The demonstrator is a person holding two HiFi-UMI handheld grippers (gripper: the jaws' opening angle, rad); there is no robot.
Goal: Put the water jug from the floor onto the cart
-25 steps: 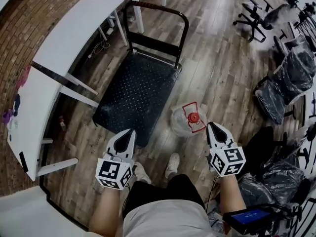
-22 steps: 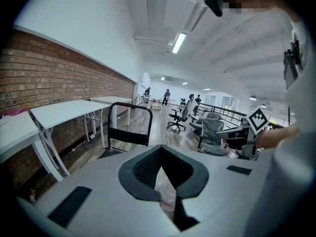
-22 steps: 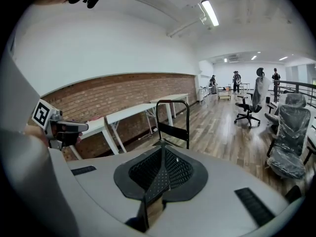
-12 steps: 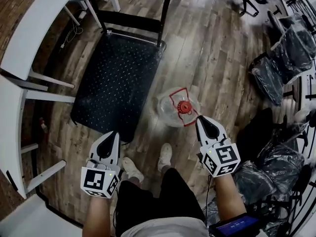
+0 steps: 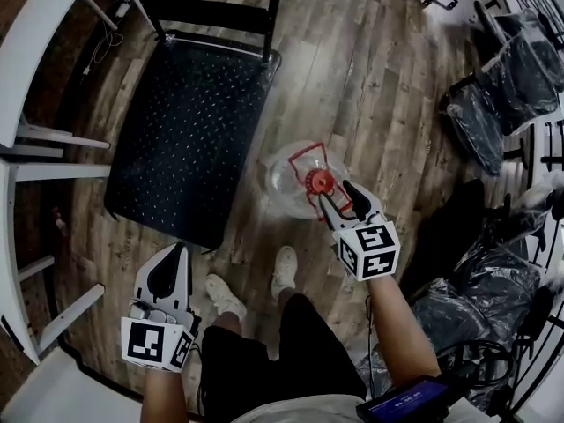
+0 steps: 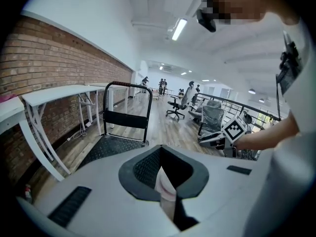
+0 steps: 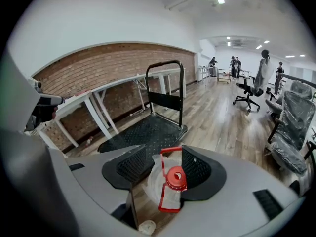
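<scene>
The right gripper [image 5: 337,196] has dropped to the water jug [image 5: 295,179], which stands on the floor at frame centre, just right of the cart [image 5: 185,122]. Its jaws are opening, about half-wide, around the red cap [image 7: 176,177] without pinching it. The left gripper [image 5: 174,256], jaws together and empty, hangs lower left. A grasp looks imminent.
</scene>
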